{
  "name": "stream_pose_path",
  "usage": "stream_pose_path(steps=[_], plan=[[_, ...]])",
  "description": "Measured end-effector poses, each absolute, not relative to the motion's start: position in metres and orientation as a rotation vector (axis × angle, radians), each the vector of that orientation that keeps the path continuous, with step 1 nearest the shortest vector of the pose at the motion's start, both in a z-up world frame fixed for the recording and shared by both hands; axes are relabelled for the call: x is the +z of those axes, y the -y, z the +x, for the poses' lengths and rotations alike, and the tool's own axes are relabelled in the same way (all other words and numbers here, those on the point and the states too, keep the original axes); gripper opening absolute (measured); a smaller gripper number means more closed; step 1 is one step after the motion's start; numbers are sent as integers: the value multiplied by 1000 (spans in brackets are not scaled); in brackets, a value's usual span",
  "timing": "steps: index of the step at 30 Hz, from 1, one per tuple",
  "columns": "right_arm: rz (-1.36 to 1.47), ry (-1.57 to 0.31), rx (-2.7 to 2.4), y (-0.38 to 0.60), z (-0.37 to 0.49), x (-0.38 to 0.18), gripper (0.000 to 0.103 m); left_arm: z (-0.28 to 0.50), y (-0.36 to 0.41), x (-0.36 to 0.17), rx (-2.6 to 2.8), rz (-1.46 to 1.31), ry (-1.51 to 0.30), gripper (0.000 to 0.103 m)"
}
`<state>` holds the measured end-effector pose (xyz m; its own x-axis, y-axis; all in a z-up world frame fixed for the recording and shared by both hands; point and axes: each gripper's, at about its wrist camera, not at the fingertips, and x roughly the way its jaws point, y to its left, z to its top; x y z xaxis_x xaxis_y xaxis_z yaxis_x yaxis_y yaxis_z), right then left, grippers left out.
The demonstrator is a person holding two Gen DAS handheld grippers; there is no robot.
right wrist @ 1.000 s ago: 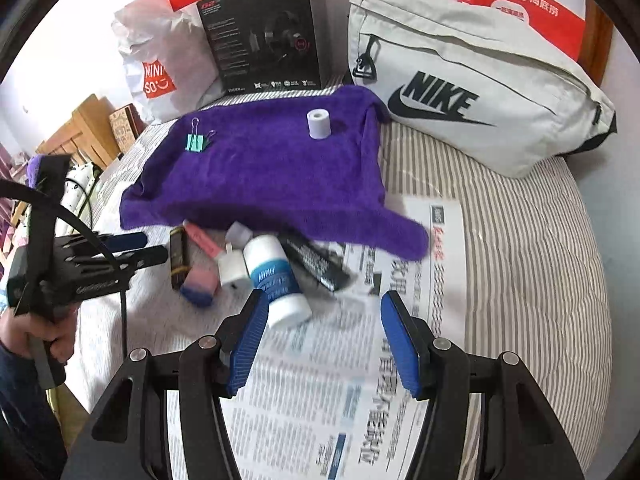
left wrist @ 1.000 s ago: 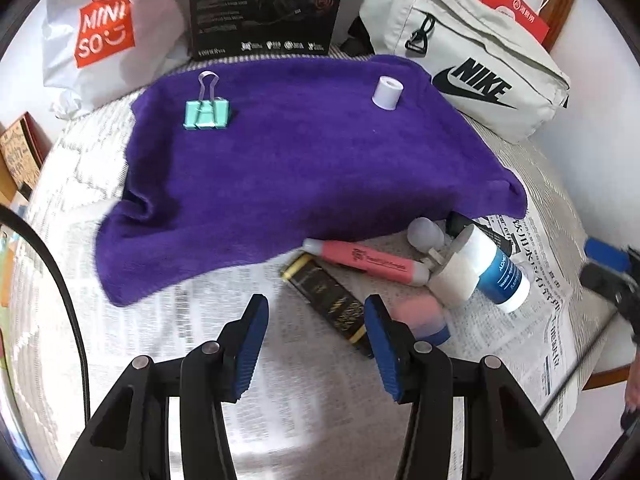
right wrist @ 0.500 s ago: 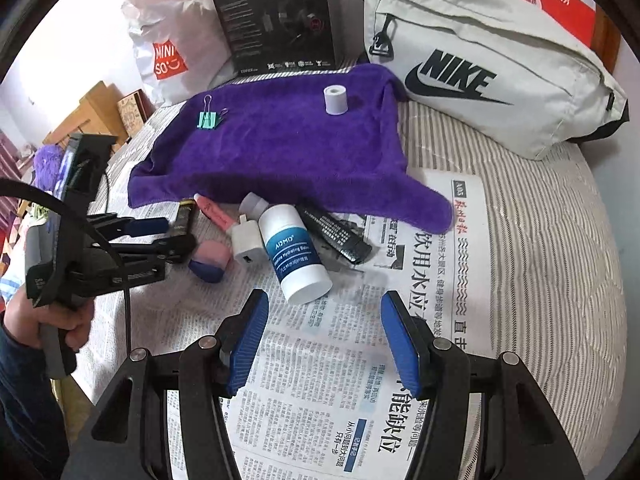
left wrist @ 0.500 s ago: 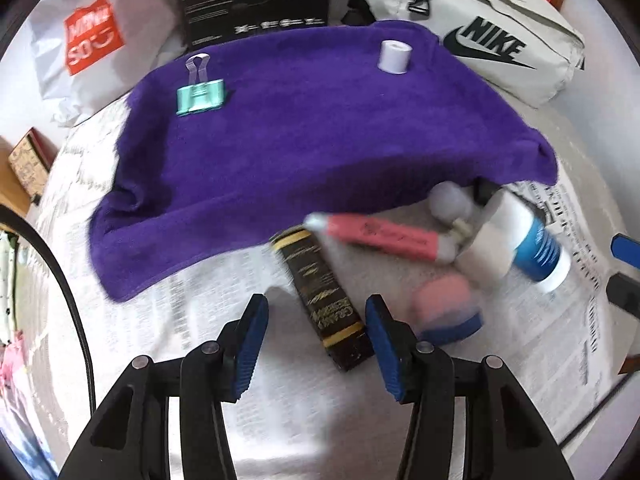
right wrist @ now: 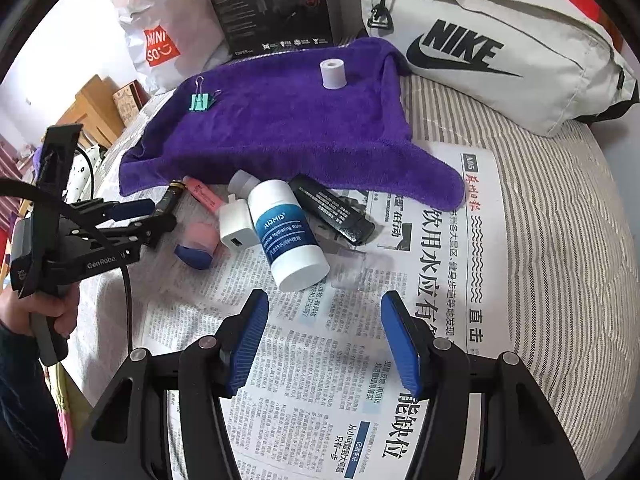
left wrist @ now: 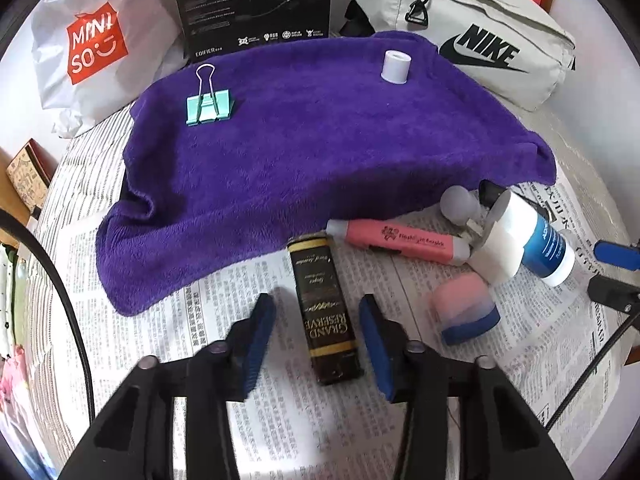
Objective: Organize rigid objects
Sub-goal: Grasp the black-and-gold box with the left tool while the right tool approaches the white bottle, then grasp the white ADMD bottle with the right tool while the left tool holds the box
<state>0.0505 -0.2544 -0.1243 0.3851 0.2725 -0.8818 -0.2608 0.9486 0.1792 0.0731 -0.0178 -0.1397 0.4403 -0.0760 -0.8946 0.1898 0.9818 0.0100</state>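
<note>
A black and gold box [left wrist: 316, 272] lies on the newspaper [left wrist: 248, 432], lengthwise between the blue pads of my left gripper [left wrist: 316, 314]. Its jaws are closing, with a gap still showing on both sides of the box. To the right lie a pink highlighter [left wrist: 400, 240], a pink and blue eraser [left wrist: 464, 308] and a white and blue bottle [left wrist: 536, 240]. My right gripper [right wrist: 324, 320] hangs open over the newspaper [right wrist: 432, 248], just short of the bottle [right wrist: 288, 232]. A green binder clip [left wrist: 208, 106] and a white roll [left wrist: 395, 65] sit on the purple towel [left wrist: 320, 152].
A white charger [right wrist: 236, 228] and a black stick-shaped case [right wrist: 332, 208] lie beside the bottle. Behind the towel stand a white shopping bag [left wrist: 92, 48], a black carton [left wrist: 256, 4] and a grey Nike bag [right wrist: 492, 44]. A hand [right wrist: 52, 312] holds the left gripper [right wrist: 148, 218].
The left gripper has come forward over the black and gold box, which now lies straight between its pads, and the jaws have narrowed. The right gripper has sunk a little toward the bottle.
</note>
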Motion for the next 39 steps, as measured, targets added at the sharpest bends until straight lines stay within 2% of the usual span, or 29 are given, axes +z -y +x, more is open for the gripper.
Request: stream_pose_path(steps=[2, 16, 28, 30, 39], plan=[[21, -1132, 338, 256, 51, -128, 58, 74, 16, -140, -174, 102, -1094, 25], [35, -1132, 385, 242, 59, -136, 58, 74, 15, -144, -192, 107, -1078, 24], [-120, -1111, 443, 201, 91, -149, 58, 69, 10, -144, -220, 89, -1096, 24], [-127, -1111, 452, 200, 92, -153, 54, 70, 11, -144, -217, 93, -1096, 24], [-57, -1080, 437, 233, 71, -136, 54, 69, 7, -143, -231, 70, -1096, 24]])
